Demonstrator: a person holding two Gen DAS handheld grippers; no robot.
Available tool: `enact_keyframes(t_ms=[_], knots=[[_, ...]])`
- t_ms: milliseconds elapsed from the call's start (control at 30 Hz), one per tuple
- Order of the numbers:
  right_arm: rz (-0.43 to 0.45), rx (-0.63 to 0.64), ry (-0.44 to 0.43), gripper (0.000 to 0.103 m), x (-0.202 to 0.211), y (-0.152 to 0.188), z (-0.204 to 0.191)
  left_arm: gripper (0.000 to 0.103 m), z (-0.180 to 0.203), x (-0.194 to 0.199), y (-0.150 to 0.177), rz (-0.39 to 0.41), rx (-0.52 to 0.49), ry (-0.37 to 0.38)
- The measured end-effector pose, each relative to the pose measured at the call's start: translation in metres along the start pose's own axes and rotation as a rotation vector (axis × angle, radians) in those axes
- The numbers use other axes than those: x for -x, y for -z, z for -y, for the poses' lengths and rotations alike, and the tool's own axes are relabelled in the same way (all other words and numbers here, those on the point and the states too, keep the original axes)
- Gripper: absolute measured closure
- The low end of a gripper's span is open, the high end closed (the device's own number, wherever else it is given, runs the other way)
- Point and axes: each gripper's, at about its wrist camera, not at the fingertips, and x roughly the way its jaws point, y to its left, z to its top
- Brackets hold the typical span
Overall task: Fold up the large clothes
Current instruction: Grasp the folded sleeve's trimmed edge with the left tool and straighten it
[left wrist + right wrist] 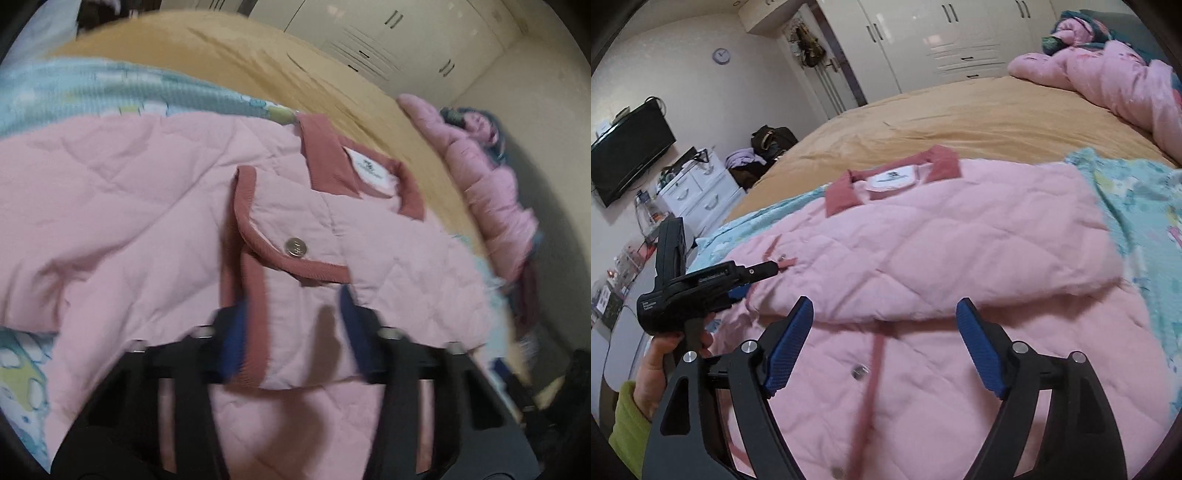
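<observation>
The left tool [291, 317] has its blue pads pressed on a rust-trimmed sleeve cuff of the pink quilted jacket [923, 236]. The right tool [884, 347] hangs wide open above the jacket's front, gripping nothing. The jacket lies on a pale blue printed blanket [1145, 221] at the near side of the bed [960, 114]. Beyond it the tan bedspread is bare up to a pink puffy coat [1108, 74] heaped at the far right. The jacket's upper part is folded over, the rust collar and white label facing up, snaps along the placket.
</observation>
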Motion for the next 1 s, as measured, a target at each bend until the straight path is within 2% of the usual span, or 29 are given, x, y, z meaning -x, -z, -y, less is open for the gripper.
enact_keyframes(t_ms=[33,67,233,333,533,667,767,833,867,1000], knots=[[-0.005,-0.001,0.012,0.024,0.003,0.0,0.003,0.098,0.004,0.001,0.002,0.017,-0.035,-0.025],[-0.005,0.013,0.043,0.024,0.01,0.0,0.01,0.1,0.005,0.002,0.002,0.026,-0.05,-0.019],[0.063,-0.021,0.086,0.024,0.044,-0.009,0.04,0.101,0.013,0.028,-0.006,0.099,-0.065,0.03],[0.097,-0.051,0.123,0.024,0.057,-0.023,0.057,0.102,0.015,0.056,-0.013,0.177,-0.052,0.085],[0.134,-0.025,0.16,0.024,0.059,-0.049,0.072,0.102,0.022,0.08,-0.017,0.221,-0.08,0.066],[0.104,0.011,0.172,0.024,0.038,-0.066,0.07,0.101,0.016,0.066,-0.009,0.186,-0.08,0.012],[0.072,0.046,0.199,0.024,0.018,-0.074,0.066,0.101,0.008,0.051,-0.002,0.148,-0.085,-0.057],[0.047,0.045,0.198,0.024,0.003,-0.076,0.067,0.101,0.002,0.042,0.002,0.125,-0.072,-0.08],[0.034,0.041,0.189,0.019,-0.003,-0.077,0.066,0.101,0.0,0.038,0.003,0.111,-0.068,-0.092],[-0.034,0.029,0.2,0.019,-0.034,-0.079,0.068,0.101,-0.003,0.031,0.007,0.09,-0.084,-0.124]])
